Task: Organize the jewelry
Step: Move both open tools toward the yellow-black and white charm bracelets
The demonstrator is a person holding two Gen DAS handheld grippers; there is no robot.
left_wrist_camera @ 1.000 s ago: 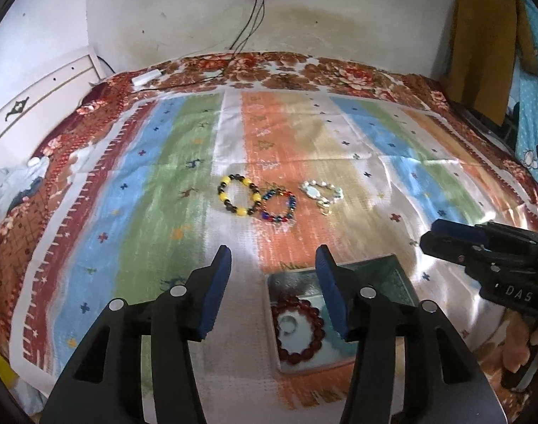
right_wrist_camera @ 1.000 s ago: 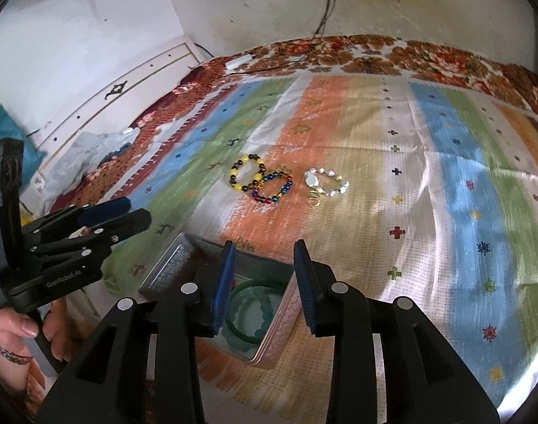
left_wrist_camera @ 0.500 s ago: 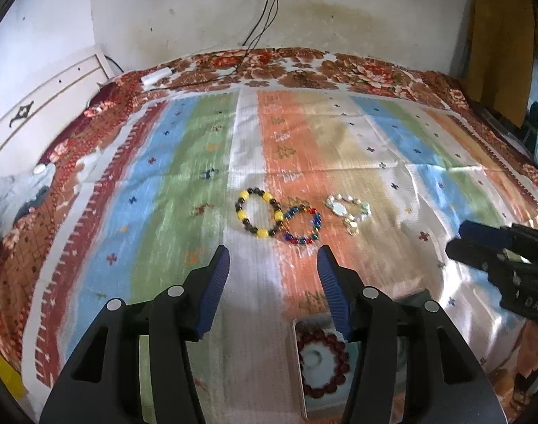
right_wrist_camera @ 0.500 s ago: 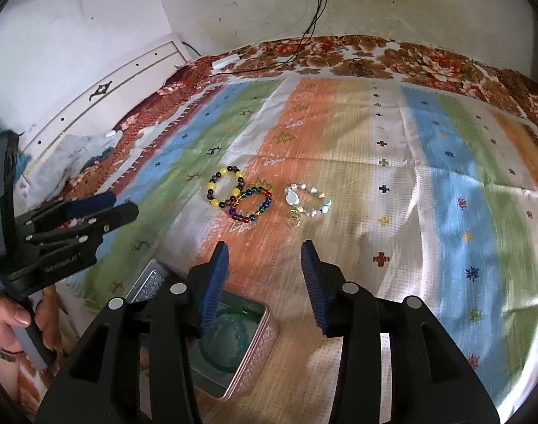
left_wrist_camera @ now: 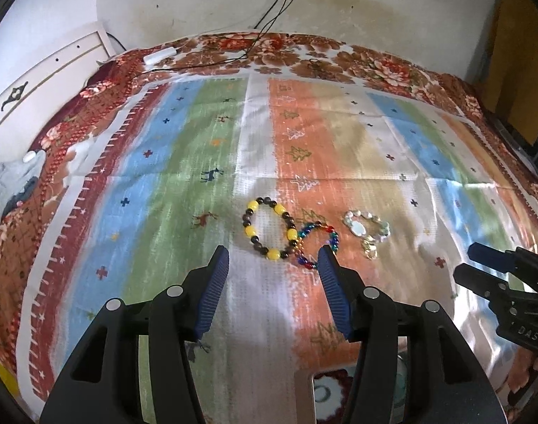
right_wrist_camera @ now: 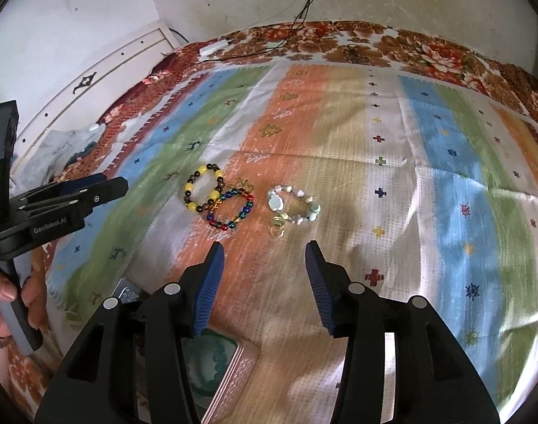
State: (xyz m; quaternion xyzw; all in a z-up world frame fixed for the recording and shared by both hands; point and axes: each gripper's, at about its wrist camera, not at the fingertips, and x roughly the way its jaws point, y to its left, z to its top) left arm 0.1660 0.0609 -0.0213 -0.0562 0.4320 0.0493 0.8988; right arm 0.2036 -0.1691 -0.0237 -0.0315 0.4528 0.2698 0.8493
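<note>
In the left wrist view, the left gripper (left_wrist_camera: 273, 259) is held with jaws apart and empty; the yellow bracelet (left_wrist_camera: 270, 229), touching the rainbow bracelet (left_wrist_camera: 316, 244), is seen at 12 o'clock, the pearl bracelet (left_wrist_camera: 366, 225) at 1 o'clock.

In the right wrist view, the right gripper (right_wrist_camera: 263, 256) is seen with jaws just opened wider, nothing between them; the bracelets lie at 11 to 12 o'clock, the tin (right_wrist_camera: 230, 376) at 7 o'clock.
</note>
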